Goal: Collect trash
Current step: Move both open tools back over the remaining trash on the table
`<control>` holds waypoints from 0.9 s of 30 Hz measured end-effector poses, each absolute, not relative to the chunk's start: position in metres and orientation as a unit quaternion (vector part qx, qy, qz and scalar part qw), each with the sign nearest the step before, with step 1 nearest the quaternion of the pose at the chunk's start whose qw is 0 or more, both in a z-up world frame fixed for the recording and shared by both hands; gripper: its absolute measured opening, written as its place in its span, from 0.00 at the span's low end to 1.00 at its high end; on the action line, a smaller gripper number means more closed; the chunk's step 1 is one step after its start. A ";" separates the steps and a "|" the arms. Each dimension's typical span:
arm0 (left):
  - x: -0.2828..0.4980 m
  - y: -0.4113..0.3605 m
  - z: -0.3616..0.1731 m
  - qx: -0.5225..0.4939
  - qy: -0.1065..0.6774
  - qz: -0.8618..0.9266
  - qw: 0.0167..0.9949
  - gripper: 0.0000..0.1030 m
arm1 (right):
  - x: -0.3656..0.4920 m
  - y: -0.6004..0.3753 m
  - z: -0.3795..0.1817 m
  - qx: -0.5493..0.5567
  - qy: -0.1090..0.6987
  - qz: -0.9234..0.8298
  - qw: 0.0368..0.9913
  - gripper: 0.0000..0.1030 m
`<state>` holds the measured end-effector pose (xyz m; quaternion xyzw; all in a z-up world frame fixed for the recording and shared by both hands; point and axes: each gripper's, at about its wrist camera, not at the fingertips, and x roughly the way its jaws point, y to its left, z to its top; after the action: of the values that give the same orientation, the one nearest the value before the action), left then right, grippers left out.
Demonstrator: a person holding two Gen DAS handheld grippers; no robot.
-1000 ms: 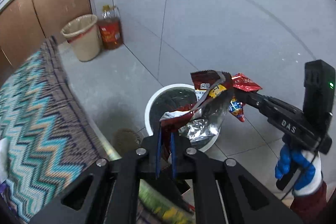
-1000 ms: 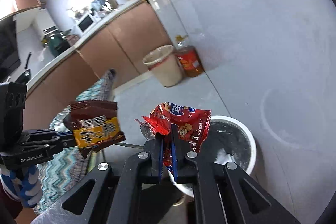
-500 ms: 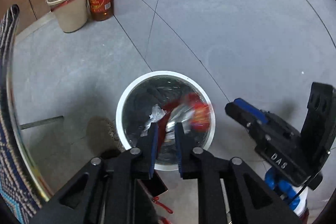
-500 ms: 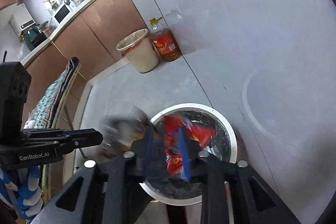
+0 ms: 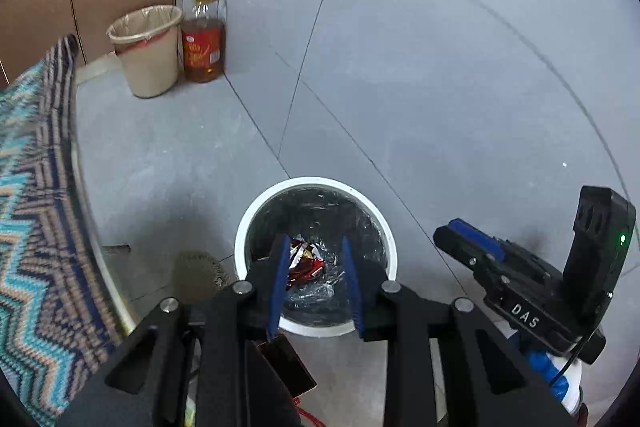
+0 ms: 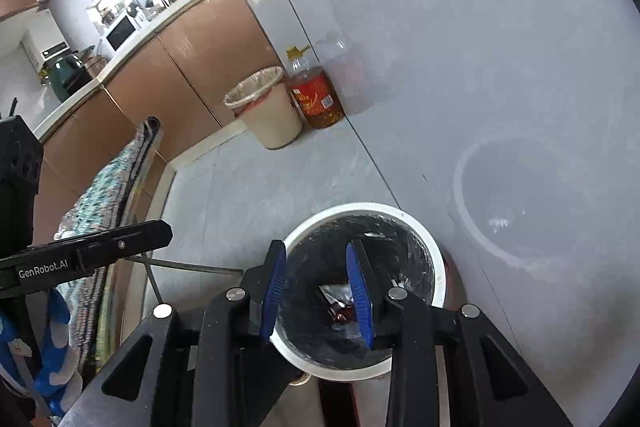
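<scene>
Both over the white bin [image 5: 245, 227]: left gripper [image 5: 314, 279] and right gripper [image 6: 318, 291] part-open, jaws opening, nothing between the pads. Red and silver wrappers [image 5: 306, 263] lying at the bin's bottom on the black liner.

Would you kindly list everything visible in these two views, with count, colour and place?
White bin: one, white rim, black liner, on the floor below both tongs.
Snack wrappers: a few, red and silver, inside the white bin.
Beige bin: one, clear liner, by the brown cabinets.
Oil bottle: one, amber with red label, right of the beige bin.
Cabinets: brown, white counter, along the wall.
Zigzag cloth: one, teal and navy, covering a surface at left.
Microwave: one, white, on the counter.
Left tongs: black, blue pads, opening, nothing between.
Right tongs: black, blue pads, opening, nothing between.
Gloved hand: blue and white, holding the left tongs.
</scene>
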<state>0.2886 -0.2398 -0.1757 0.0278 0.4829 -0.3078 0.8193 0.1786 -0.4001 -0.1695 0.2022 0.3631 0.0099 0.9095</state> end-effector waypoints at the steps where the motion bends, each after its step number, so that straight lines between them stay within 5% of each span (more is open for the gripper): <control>1: 0.283 -0.236 -0.170 0.035 0.484 -0.309 0.818 0.25 | 0.175 -0.397 -0.164 0.200 0.358 0.011 0.912 0.30; 17: 0.211 -0.126 -0.090 0.012 0.411 -0.280 0.867 0.26 | 0.132 -0.328 -0.071 0.156 0.280 0.047 0.946 0.36; 21: 0.191 -0.086 -0.075 -0.001 0.393 -0.262 0.881 0.42 | 0.128 -0.301 -0.051 0.139 0.265 0.066 0.952 0.38; 27: 0.161 -0.025 -0.053 -0.029 0.355 -0.236 0.904 0.45 | 0.119 -0.263 -0.022 0.114 0.242 0.092 0.959 0.43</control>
<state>0.1613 -0.0250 -0.0526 -0.0293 0.3550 -0.2358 0.9042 0.1185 -0.2627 -0.0223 0.1144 0.2420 0.0918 0.9591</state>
